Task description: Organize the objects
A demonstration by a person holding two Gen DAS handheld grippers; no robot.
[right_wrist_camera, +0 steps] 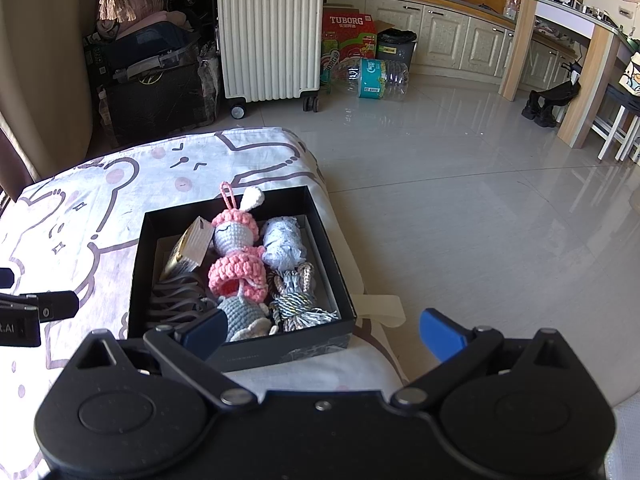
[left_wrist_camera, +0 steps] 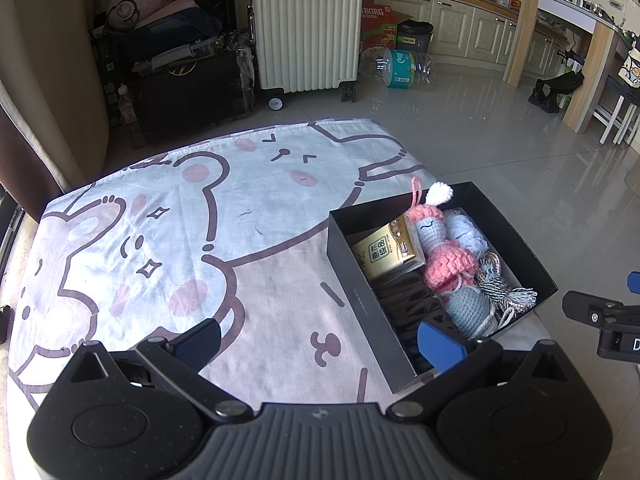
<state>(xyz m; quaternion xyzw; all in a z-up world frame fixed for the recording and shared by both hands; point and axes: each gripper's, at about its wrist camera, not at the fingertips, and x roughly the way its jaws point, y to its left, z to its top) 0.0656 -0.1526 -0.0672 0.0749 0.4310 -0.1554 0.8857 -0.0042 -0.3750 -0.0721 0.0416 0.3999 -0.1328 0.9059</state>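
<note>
**Box loaded, both grippers empty: sorting appears at or near its end**

The black box (right_wrist_camera: 244,354) sits at the right edge of a worktop covered by a cartoon-print cloth (left_wrist_camera: 160,240). Inside it, packed side by side: a pink-and-grey crochet doll (right_wrist_camera: 236,256), a pale blue knitted item (right_wrist_camera: 282,242), a yellow carton (left_wrist_camera: 386,250) standing tilted against the doll, a dark ribbed item (right_wrist_camera: 176,300) in the near-left part, and a braided tassel cord (right_wrist_camera: 298,304) at the near-right corner. The doll's white ear and pink loop rise above the far rim.

The left gripper (left_wrist_camera: 320,340) hovers low over the cloth beside the box; its fingers are spread wide with nothing between them, the right one hanging over the box's near corner. The right gripper (right_wrist_camera: 322,332) stands just before the box's near wall, fingers likewise wide apart and empty.

No loose objects are seen on the visible cloth. Judgement: the collecting step looks complete. The next move would call for a check of the worktop outside these views, or tucking the protruding doll down.
</note>
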